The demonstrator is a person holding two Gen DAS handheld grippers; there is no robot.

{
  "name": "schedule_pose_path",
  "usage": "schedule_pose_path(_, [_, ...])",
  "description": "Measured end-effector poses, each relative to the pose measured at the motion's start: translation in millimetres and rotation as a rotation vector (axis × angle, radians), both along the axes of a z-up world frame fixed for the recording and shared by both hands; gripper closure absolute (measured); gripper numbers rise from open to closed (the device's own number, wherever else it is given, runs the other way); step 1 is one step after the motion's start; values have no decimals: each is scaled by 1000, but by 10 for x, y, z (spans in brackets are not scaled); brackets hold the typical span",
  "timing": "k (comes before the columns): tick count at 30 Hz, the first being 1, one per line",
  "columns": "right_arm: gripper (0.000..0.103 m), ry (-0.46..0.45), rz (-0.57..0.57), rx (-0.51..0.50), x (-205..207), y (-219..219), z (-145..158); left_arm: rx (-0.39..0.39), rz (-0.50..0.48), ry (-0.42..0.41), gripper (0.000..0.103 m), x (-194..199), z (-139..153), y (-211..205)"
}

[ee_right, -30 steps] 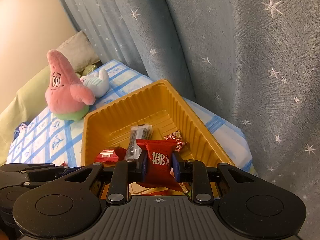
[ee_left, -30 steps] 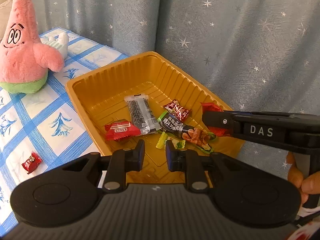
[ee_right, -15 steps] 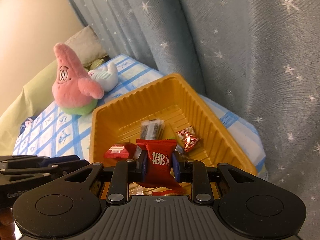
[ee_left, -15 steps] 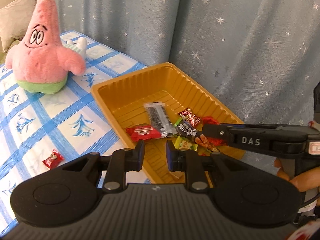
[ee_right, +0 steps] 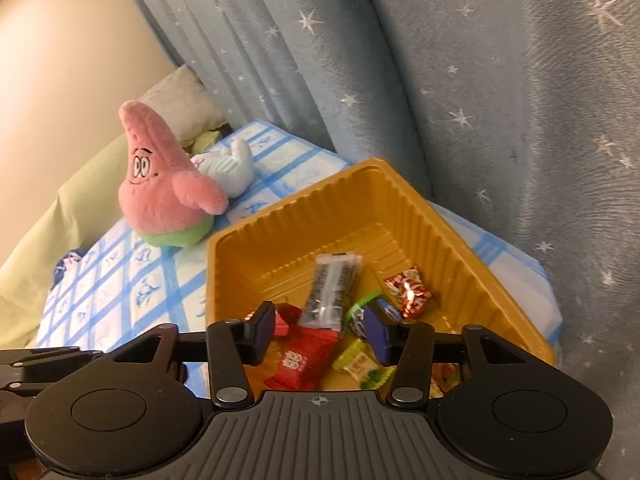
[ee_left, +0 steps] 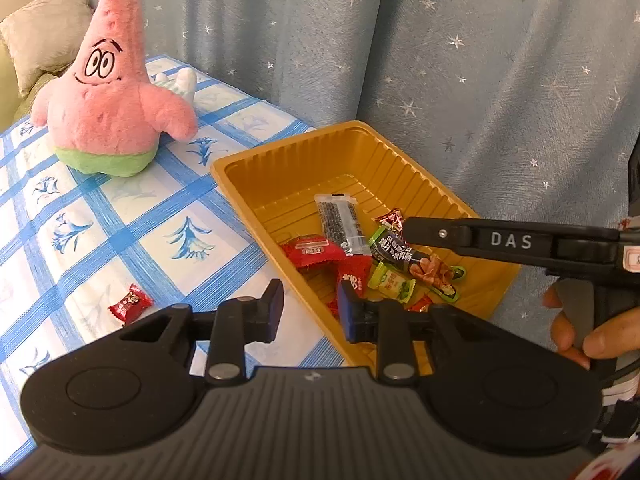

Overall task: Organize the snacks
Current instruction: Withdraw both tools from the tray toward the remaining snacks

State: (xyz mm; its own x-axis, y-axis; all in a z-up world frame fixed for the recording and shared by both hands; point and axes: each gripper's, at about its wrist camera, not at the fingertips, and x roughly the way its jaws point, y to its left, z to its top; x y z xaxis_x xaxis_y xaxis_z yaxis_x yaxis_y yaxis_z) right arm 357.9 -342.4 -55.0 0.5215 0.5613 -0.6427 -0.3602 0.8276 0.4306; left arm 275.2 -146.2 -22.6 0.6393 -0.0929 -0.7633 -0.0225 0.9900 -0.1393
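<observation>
A gold plastic tray (ee_left: 276, 168) (ee_right: 424, 220) on the blue-checked cloth holds several wrapped snacks, among them a clear dark bar (ee_left: 340, 224) (ee_right: 332, 284). A red packet (ee_right: 304, 360) (ee_left: 354, 276) lies in the tray just below my right gripper (ee_right: 320, 330), which is open and empty above the tray's near end. My left gripper (ee_left: 310, 310) is open and empty over the tray's near left rim. A small red candy (ee_left: 130, 304) lies on the cloth to the left of the tray. My right gripper (ee_left: 408, 228) also shows in the left wrist view, over the tray.
A pink star plush (ee_left: 108, 96) (ee_right: 160, 184) sits on the cloth behind and left of the tray, with a white plush (ee_right: 228, 168) beside it. A blue starred curtain (ee_left: 440, 60) hangs close behind the tray. A cushion (ee_left: 44, 36) lies at far left.
My right gripper opened and the red packet dropped into the tray. My left gripper opened too and swung left, bringing the plush and the loose candy more into view.
</observation>
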Motion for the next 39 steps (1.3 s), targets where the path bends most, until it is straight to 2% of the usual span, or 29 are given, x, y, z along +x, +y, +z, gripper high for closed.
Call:
schedule_pose_path(3, [47, 13, -12, -24, -43, -29, 15, -3, -3, 0, 76, -43, 10, 25])
schedule_pose_path(6, [38, 19, -26, -35, -117, -74, 25, -3, -9, 1, 74, -93, 19, 38])
schedule_pose_path(8, [33, 24, -33, -38, -175, -94, 28, -5, -8, 0, 70, -134, 29, 49])
schedule_pose_path(12, [28, 29, -41, -41, -302, -112, 39, -11, -8, -3, 67, -218, 54, 81])
schedule_pose_path(14, [23, 29, -41, -44, -380, -113, 56, -10, -6, -4, 61, -272, 65, 109])
schedule_pose_path(16, [22, 22, -44, -42, -466, -113, 86, -3, -6, -6, 54, -334, 75, 138])
schedule_pose_path(24, [19, 9, -37, -32, -836, -60, 203, 30, -7, -10, 47, -628, 121, 305])
schedule_pose_path(39, [18, 27, 26, -59, -1451, 301, 250, 33, 45, 16, 45, -1242, 114, 815])
